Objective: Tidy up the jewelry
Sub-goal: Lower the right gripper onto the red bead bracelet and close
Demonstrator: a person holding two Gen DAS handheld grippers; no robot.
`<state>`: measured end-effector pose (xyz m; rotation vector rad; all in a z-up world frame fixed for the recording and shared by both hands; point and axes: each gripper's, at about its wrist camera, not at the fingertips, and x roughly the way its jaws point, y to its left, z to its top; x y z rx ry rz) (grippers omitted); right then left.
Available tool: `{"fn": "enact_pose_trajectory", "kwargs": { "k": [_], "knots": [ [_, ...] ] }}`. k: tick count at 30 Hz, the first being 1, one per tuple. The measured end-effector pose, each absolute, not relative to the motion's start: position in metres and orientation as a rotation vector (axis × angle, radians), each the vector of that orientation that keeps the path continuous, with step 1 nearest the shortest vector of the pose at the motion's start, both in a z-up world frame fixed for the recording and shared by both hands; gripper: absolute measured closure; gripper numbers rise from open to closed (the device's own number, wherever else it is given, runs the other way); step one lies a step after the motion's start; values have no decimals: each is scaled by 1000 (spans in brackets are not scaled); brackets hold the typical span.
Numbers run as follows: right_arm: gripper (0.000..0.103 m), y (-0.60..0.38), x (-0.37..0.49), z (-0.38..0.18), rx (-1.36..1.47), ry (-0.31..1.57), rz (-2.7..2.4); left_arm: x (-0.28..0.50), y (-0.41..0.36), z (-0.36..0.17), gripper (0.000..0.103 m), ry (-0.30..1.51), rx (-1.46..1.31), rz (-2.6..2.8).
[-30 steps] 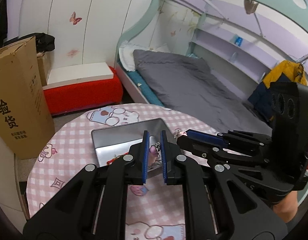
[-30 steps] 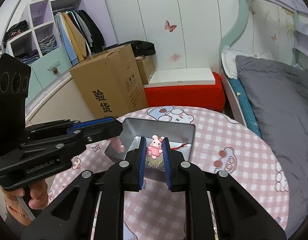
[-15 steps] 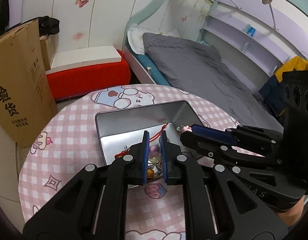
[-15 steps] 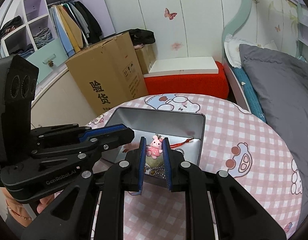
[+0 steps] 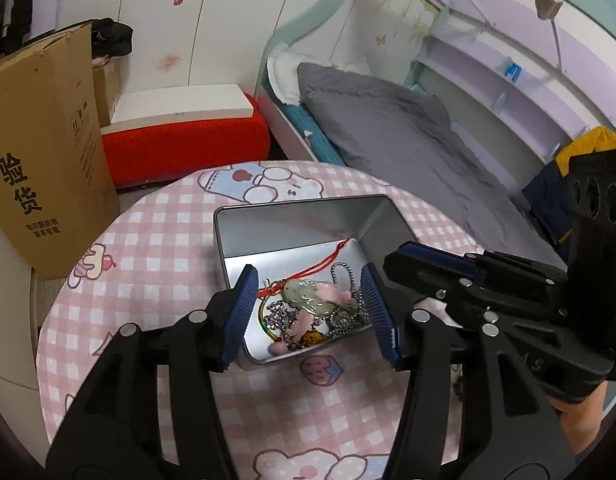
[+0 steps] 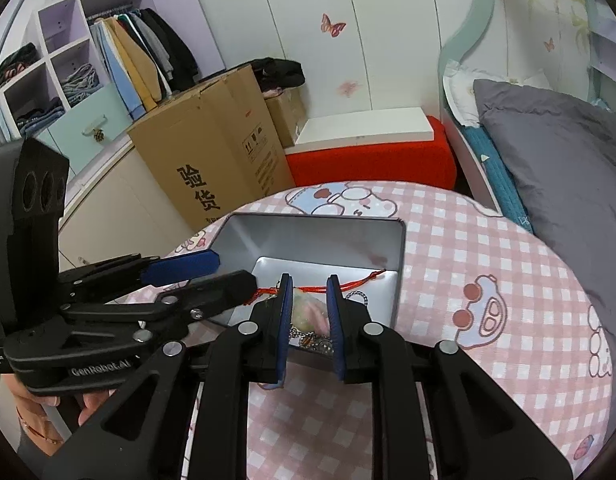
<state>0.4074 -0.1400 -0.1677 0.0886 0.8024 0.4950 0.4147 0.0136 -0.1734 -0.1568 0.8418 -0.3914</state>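
An open silver metal tin (image 5: 291, 216) (image 6: 320, 232) sits on the round pink checked table. Inside lies a heap of jewelry (image 5: 312, 312): a pale green pendant on a red cord, ball chains, a pink bunny charm (image 5: 334, 295), beads. My left gripper (image 5: 312, 312) is open wide over the tin's near end, empty. My right gripper (image 6: 309, 300) hovers just above the heap (image 6: 308, 312), jaws slightly apart, nothing held between them. The pink bunny charm (image 6: 320, 314) lies blurred on the pendant below.
The table (image 5: 155, 216) carries a cartoon-print cloth. A tall cardboard box (image 6: 211, 148) stands left of the table, a red bench (image 6: 368, 152) behind it, a bed with grey cover (image 5: 408, 148) to the right, and an open wardrobe (image 6: 87, 64) at far left.
Both grippers have opened. The left one let its piece drop into the tin and the right one released the pink bunny charm, which now lies on the heap. Both moved closer over the tin.
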Motion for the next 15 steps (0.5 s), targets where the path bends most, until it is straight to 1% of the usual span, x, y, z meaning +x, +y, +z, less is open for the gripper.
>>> {"fn": "enact_pose_trajectory", "kwargs": {
  "k": [2,4,10,15],
  "knots": [
    [85,-146,402,-160,100,787,495,408,13,-169,50,829,-138,-382],
    [80,-151,395,-152,104,769,491,399,12,-161,50,809,-123,-375],
    [74,-178,359,-123,96,695,455,367,5,-138,48,755,-96,-378],
    [73,-202,320,-119,91,679,413,335,-16,-134,48,734,-53,-406]
  ]
}}
